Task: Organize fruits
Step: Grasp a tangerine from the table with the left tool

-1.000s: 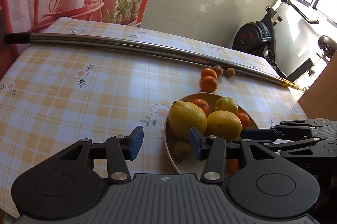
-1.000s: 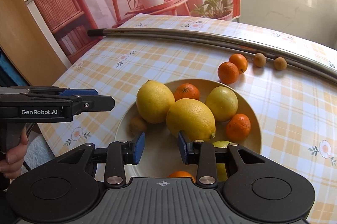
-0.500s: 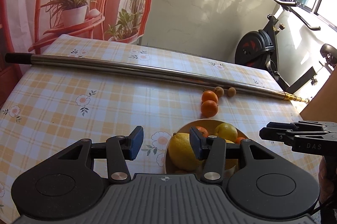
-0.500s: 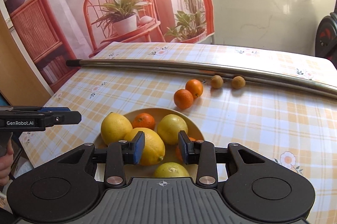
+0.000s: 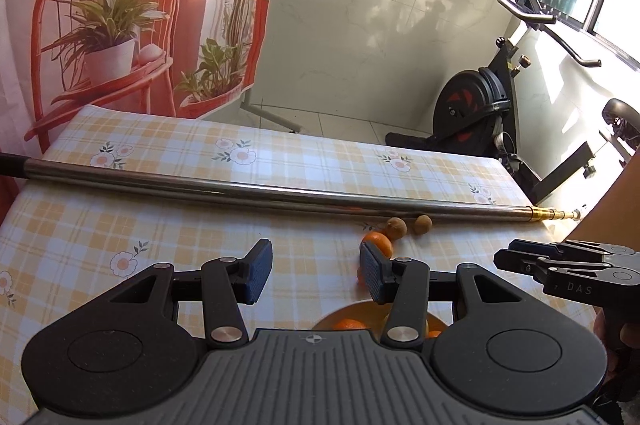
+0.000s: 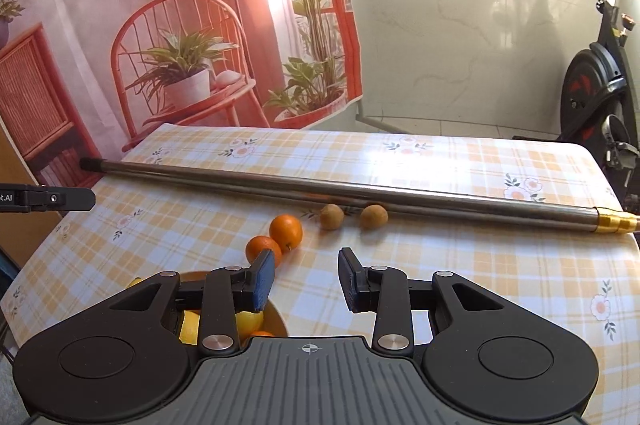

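Both tongs have been raised and pulled back since the earlier frames, so the bowl (image 5: 352, 309), seen almost whole before, is now mostly hidden under them. Only its far rim shows in the left view, with an orange inside (image 5: 350, 325); in the right view lemons (image 6: 248, 319) are glimpsed in it behind the left finger. Two oranges (image 6: 286, 231) (image 6: 263, 249) lie loose on the worktop (image 6: 460, 265) just beyond the bowl, touching each other. Two small brown fruits (image 6: 332, 216) (image 6: 374, 216) sit farther back, side by side but apart, just beside the steel pole (image 6: 360, 193) laid across the worktop. Left tongs (image 5: 316, 275) are held wide open, nothing gripped, above the near edge with the bowl below the right finger. Right tongs (image 6: 306, 281) are likewise spread open and empty, hovering over bare cloth right of the bowl. Each unit's side is seen at the edge of the other's view. Checked floral cloth covers the worktop. An exercise bike (image 5: 480, 105) stands behind, and a printed backdrop (image 6: 160, 25) with a red chair hangs at the left.
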`<state>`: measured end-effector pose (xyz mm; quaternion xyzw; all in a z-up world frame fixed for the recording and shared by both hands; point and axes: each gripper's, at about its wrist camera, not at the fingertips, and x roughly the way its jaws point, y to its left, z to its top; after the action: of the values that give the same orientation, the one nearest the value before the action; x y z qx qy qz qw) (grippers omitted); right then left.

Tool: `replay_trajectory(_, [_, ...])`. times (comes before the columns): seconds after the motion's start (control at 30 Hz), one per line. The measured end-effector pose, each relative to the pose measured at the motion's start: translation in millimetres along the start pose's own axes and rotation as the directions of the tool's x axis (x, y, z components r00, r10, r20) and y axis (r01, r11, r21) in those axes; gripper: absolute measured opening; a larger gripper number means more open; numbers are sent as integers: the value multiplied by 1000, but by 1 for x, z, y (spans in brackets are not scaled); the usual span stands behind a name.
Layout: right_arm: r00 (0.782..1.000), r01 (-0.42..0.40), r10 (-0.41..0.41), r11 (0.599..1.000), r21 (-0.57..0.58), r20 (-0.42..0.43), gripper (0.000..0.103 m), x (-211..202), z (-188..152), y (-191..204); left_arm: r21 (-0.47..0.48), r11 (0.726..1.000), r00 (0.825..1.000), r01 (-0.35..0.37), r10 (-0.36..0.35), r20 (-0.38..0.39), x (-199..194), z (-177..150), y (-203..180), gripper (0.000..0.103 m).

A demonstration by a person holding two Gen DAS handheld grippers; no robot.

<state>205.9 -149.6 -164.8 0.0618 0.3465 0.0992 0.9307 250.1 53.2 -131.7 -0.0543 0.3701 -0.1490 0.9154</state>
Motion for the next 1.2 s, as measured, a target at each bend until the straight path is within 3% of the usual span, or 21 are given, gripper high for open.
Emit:
replay_trajectory(0.1, [1000,24,-24,1000,-1,10,33,7,5,-10,2,999,998,52,-52,-38,23,3,-12,52])
replay_trajectory(0.23, [999,38,-38,999,5,11,33,17,7,-23,88,992,991,87,-78,-104,59,0,-32,52])
replay_trajectory(0.4, [999,39,-39,999,38,6,33,27,6,-38,192,977,981,91,-55,-184,99,-6,-44,52])
replay_trajectory(0.63, [999,40,-40,996,78,-6,33,36,1,-56,163,980,958,117,-68,-278,140,-8,-43,52])
replay_trajectory(0.93, [999,37,-35,994,103,-21,33,46,-2,-66,142,986,951,93,-45,-307,159,-11,-47,51])
replay_trajectory(0.97, [999,37,-34,994,105,-22,33,46,-3,-66,144,985,952,93,-45,-303,160,-11,-48,51])
replay_trajectory(1.03, [999,35,-33,993,110,-25,33,49,-2,-67,149,984,957,96,-50,-284,160,-11,-48,39])
replay_trajectory(1.2, [999,45,-42,993,108,-26,33,52,-2,-67,150,982,967,114,-75,-243,148,-10,-49,39])
